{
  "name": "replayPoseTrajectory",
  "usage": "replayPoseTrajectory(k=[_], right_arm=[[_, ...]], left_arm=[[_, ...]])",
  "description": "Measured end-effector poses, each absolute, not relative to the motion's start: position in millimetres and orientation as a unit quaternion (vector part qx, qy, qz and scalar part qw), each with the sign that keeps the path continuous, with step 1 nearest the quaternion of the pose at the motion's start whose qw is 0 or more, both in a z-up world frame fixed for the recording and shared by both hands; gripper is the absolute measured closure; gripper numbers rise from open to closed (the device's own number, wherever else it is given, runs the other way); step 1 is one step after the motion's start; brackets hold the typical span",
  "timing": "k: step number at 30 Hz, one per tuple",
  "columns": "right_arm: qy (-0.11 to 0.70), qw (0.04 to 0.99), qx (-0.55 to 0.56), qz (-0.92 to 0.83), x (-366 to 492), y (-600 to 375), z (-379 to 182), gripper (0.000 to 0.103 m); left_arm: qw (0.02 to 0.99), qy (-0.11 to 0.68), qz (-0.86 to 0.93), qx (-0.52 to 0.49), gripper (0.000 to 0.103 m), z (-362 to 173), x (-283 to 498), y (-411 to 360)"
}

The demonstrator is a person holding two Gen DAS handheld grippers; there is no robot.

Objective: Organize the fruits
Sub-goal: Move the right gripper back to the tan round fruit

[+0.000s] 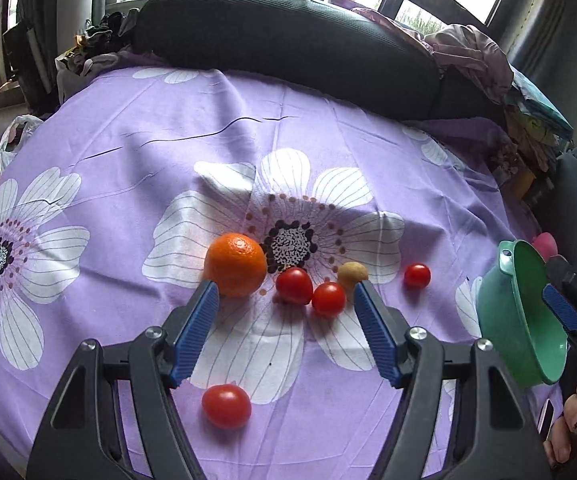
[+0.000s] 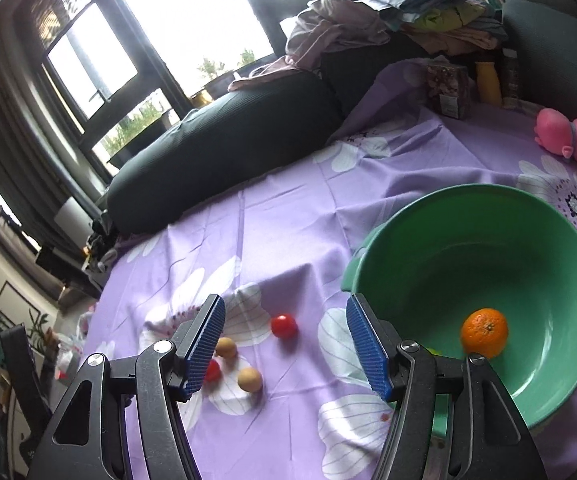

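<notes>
My left gripper (image 1: 286, 292) is open and empty, low over the purple flowered cloth (image 1: 128, 128). Just ahead lie an orange (image 1: 235, 264), two red tomatoes (image 1: 294, 285) (image 1: 328, 299) and a small tan fruit (image 1: 351, 272). Another tomato (image 1: 417, 275) lies to the right and one (image 1: 226, 406) under the gripper. My right gripper (image 2: 286, 316) is open and empty beside the green bowl (image 2: 560, 248), which holds an orange (image 2: 484, 332). A tomato (image 2: 283, 325) and two tan fruits (image 2: 225, 347) (image 2: 249, 379) lie ahead of it. The bowl (image 1: 504, 300) and right gripper also show at the left view's right edge.
A long dark cushion (image 1: 288, 36) lies along the far edge of the cloth. A pink plush toy (image 2: 572, 140), a box (image 2: 448, 88), a yellow bottle (image 2: 488, 84) and piled clothes (image 2: 368, 24) are at the far right. A plastic bag (image 1: 8, 140) is off the left edge.
</notes>
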State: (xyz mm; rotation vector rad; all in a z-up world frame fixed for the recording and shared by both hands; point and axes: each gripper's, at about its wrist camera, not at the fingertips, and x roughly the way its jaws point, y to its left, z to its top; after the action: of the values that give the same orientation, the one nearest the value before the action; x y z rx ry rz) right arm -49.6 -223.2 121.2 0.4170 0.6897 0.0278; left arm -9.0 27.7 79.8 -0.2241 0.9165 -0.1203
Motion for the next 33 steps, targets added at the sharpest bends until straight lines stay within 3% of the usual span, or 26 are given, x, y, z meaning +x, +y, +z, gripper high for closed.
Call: replayPoseTrajectory(k=[18,22,24,27,33], right_arm=[[0.413,0.902,0.119,0.033,-23,-161,94,0.039],[0.441,0.883,0.146,0.061,-18,-161,85,0.039],[0.448,0.878,0.154,0.069,-16,-160,81,0.041],[0.465,0.866,0.171,0.072,-12,-160,74,0.054],[0.508,0.827,0.223,0.088,-1,-168,49,0.062]], left_arm=[[0.862,0.478,-0.04,-0.167,0.034,64,2,60],[0.86,0.479,-0.046,-0.169,0.041,64,2,57],[0.861,0.478,-0.05,-0.166,0.047,64,2,55],[0.857,0.483,-0.057,-0.169,0.056,63,4,51],[0.849,0.48,-0.113,-0.188,0.059,76,21,26]])
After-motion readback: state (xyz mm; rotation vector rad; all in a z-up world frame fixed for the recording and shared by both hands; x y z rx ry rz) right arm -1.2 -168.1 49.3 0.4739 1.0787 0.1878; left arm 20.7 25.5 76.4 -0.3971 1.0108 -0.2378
